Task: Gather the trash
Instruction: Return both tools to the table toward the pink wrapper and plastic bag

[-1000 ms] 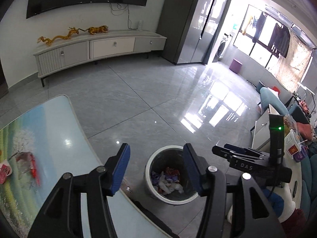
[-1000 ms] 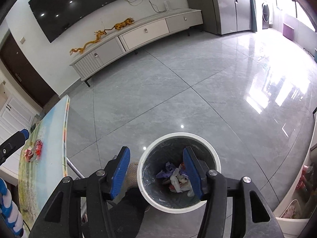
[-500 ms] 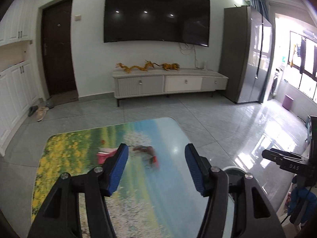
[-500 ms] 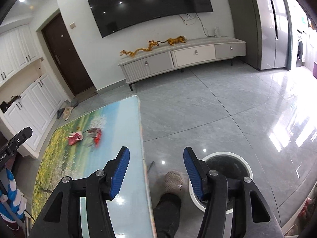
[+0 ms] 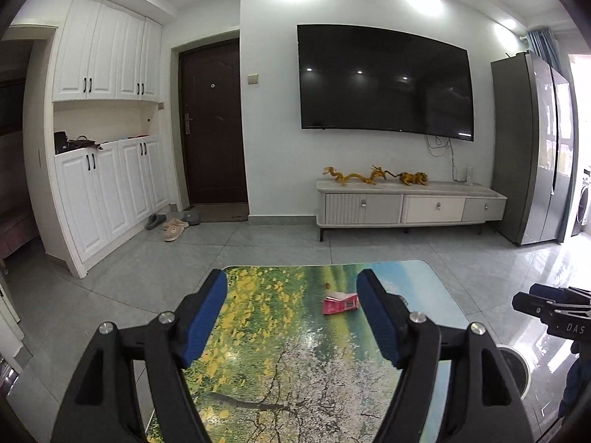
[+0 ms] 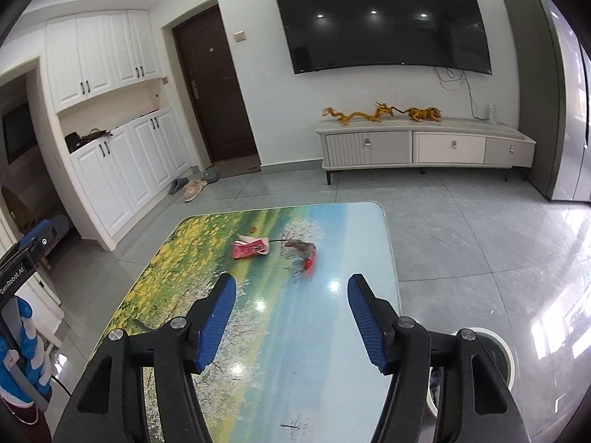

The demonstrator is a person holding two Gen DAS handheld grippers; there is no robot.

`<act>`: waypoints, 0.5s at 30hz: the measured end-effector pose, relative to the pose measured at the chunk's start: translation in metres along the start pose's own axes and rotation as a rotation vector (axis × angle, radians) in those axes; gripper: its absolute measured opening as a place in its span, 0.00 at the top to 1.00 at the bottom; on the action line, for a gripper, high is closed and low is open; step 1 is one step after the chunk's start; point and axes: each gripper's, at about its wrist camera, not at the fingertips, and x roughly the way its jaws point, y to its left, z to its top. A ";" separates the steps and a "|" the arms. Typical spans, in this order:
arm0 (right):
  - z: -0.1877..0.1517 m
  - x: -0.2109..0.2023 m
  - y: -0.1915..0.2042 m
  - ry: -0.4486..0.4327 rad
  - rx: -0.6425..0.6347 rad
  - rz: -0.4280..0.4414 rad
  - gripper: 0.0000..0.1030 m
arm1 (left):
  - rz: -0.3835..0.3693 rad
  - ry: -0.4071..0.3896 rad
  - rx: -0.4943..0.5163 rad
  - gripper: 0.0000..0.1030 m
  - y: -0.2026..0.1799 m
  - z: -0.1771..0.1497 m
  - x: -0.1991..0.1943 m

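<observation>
Far left: white cabinets (image 5: 107, 170) along the wall, clutter on the open shelf, slippers (image 6: 192, 186) on the floor in front of the dark door (image 5: 214, 122).

Left gripper (image 5: 291, 319): jaws opening, gap wide, nothing between the blue pads, nothing held. It hangs over the near half of the table (image 5: 280, 376), pointing toward the far wall. It also shows at the left edge of the right wrist view, held in a blue-and-white gloved hand (image 6: 26, 354).

The table has a glossy landscape print, with yellow flowers on the left and blue water on the right. Trash on it, toward the far end:
- tiny orange scrap (image 6: 253, 228), farthest away
- pink carton (image 6: 249, 248), crumpled, lying on its side, about mid-width
- red-and-grey wrapper (image 6: 304, 254), just right of the carton, not touching it as far as I can tell. In the left wrist view it is hidden behind the right finger.

Right gripper (image 6: 291, 317): jaws opening, roughly as wide apart, empty. It is over the near right part of the table, well short of the trash.

White trash bin (image 6: 502, 350) stands on the floor off the table's near right corner, mostly hidden by the right gripper; some litter is visible inside.

Back wall: wall TV (image 6: 380, 18), with a low cabinet (image 6: 424, 146) below it carrying gold dragon figures (image 6: 380, 112). Grey fridge (image 5: 532, 147) at far right.
</observation>
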 end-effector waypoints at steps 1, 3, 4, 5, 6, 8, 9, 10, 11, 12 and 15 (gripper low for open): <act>0.000 0.000 0.006 -0.004 -0.016 0.006 0.40 | 0.011 -0.006 -0.004 0.30 0.003 -0.001 -0.004; 0.001 -0.003 0.021 -0.015 -0.046 0.022 0.37 | 0.030 -0.019 -0.008 0.28 0.007 -0.003 -0.012; 0.001 -0.005 0.025 -0.020 -0.056 0.029 0.37 | 0.038 -0.023 -0.011 0.28 0.008 -0.003 -0.016; 0.001 -0.006 0.030 -0.026 -0.067 0.032 0.37 | 0.046 -0.028 -0.014 0.27 0.010 -0.004 -0.020; 0.001 -0.008 0.035 -0.033 -0.079 0.032 0.36 | 0.052 -0.034 -0.016 0.27 0.012 -0.005 -0.024; 0.002 -0.011 0.042 -0.045 -0.096 0.031 0.36 | 0.061 -0.046 -0.018 0.27 0.016 -0.006 -0.031; 0.002 -0.012 0.043 -0.049 -0.100 0.032 0.35 | 0.066 -0.050 -0.018 0.27 0.018 -0.008 -0.034; 0.002 -0.014 0.045 -0.053 -0.103 0.033 0.35 | 0.068 -0.053 -0.020 0.27 0.018 -0.008 -0.035; 0.003 -0.014 0.047 -0.056 -0.107 0.032 0.35 | 0.067 -0.055 -0.024 0.27 0.019 -0.008 -0.037; 0.003 -0.015 0.048 -0.058 -0.109 0.031 0.35 | 0.065 -0.055 -0.028 0.26 0.020 -0.008 -0.037; 0.006 -0.012 0.049 -0.060 -0.115 0.030 0.34 | 0.068 -0.057 -0.031 0.26 0.024 -0.009 -0.039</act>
